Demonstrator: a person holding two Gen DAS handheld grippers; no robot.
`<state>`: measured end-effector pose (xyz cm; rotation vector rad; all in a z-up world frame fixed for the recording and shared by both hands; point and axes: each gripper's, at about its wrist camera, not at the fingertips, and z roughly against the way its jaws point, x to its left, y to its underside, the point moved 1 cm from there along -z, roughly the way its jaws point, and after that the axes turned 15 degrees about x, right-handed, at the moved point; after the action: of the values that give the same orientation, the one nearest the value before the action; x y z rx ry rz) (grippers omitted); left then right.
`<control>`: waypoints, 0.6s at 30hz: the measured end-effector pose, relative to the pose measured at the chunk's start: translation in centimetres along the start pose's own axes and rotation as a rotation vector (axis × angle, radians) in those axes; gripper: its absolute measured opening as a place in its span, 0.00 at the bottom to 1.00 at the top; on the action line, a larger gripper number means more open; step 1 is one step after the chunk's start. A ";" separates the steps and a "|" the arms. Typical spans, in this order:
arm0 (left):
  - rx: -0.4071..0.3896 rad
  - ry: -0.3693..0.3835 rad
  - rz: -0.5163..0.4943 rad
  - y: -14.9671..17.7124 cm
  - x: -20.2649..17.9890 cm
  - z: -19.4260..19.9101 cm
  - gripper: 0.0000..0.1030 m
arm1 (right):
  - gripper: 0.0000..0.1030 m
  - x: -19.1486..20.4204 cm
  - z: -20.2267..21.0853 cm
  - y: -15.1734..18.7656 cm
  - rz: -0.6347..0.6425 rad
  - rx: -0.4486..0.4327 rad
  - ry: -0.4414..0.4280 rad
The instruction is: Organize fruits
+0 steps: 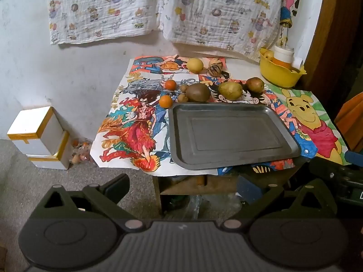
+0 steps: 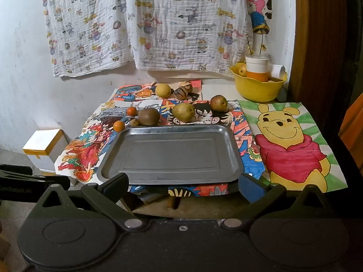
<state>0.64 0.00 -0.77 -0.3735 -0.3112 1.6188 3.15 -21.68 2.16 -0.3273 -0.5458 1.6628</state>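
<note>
The left gripper [image 1: 182, 187] hangs in front of the near edge of the surface [image 1: 240, 62], and its two black fingers [image 1: 115, 187] stand wide apart with nothing between them. The right gripper [image 2: 182, 184] hangs the same way, its fingers [image 2: 114, 184] spread wide and holding nothing. Just past the right fingers lies the flat grey metal tray [image 2: 172, 154], with no fruit in it; its near rim sits right behind the fingertips in the right view. In the left view the tray [image 1: 229, 136] lies ahead of the fingers and a bit to the right. All the fruit rests on the bright cartoon drawings [image 1: 136, 122] beyond the far rim of the tray. Close to that rim, from left to right, are two small round oranges [image 1: 165, 101], two tiny brown fruits [image 1: 182, 97], a big brown egg-shaped fruit [image 1: 197, 93], a green-yellow pear [image 1: 230, 90] and a reddish-brown pear [image 1: 255, 84]. The big brown fruit sits just beside the far left corner of the tray. Farther away from the fingers, near the wall, rest a round yellow fruit [image 1: 194, 65] and two pale striped melons [image 1: 214, 69], close together. Far off to the right of the fingers stands a yellow plastic bowl [image 2: 258, 86] with a white and orange cup [image 2: 256, 69] in it. A yellow bear drawing [image 2: 292, 145] covers the right side of the surface. White boxes with orange tape [image 1: 39, 133] stand on the floor to the left of the fingers. A white cloth with small cartoon prints [image 2: 147, 22] hangs on the wall behind.
</note>
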 end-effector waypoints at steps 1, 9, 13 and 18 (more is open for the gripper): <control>-0.001 -0.001 0.000 0.0 0.0 0.0 0.99 | 1.00 0.0 0.0 0.0 0.000 0.003 0.001; 0.001 0.000 0.000 0.0 0.0 0.0 0.99 | 1.00 -0.1 0.0 0.0 0.000 0.003 0.004; 0.002 0.002 0.000 -0.3 0.1 -0.1 0.99 | 1.00 0.1 0.0 0.0 0.001 0.002 0.003; 0.004 -0.001 0.001 -0.4 0.2 0.1 0.99 | 1.00 0.0 0.0 0.0 -0.001 0.004 0.001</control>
<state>0.91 0.24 -0.56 -0.3700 -0.3092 1.6205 3.15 -21.67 2.21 -0.3246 -0.5417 1.6629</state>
